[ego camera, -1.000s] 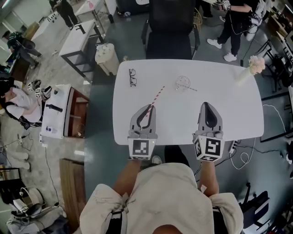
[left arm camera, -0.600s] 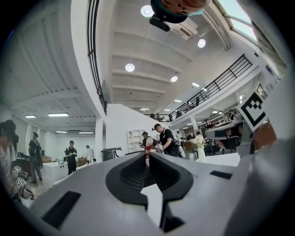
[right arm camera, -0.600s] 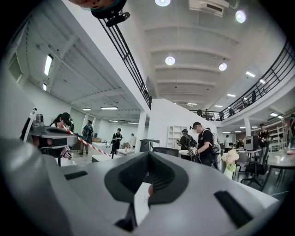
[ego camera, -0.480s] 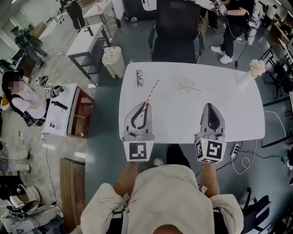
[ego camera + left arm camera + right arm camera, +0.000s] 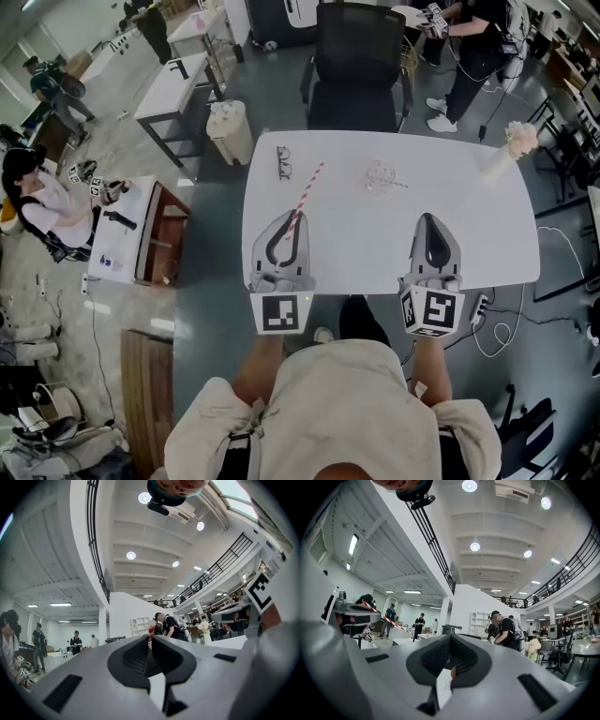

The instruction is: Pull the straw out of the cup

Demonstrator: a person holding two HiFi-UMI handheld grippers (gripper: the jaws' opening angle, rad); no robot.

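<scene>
A red-and-white striped straw (image 5: 309,190) is held slanting above the white table (image 5: 478,234), clear of the cup. My left gripper (image 5: 298,215) is shut on its lower end. In the left gripper view the straw (image 5: 151,631) pokes up just past the closed tips of the left gripper (image 5: 149,638). The clear cup (image 5: 379,173) stands on the table, to the right of the straw's far tip. My right gripper (image 5: 425,217) hovers shut and empty near the table's front edge. The right gripper view shows the right gripper (image 5: 451,637) shut and the straw (image 5: 386,618) at the left.
A pair of glasses (image 5: 283,161) lies at the table's far left. A vase with pale flowers (image 5: 513,142) stands at the far right corner. A black chair (image 5: 353,66) sits beyond the table. People (image 5: 37,202) work at other desks around.
My left gripper has drawn left and toward me with the straw, so the straw's tip is farther from the cup. The right gripper has shifted slightly toward me.
</scene>
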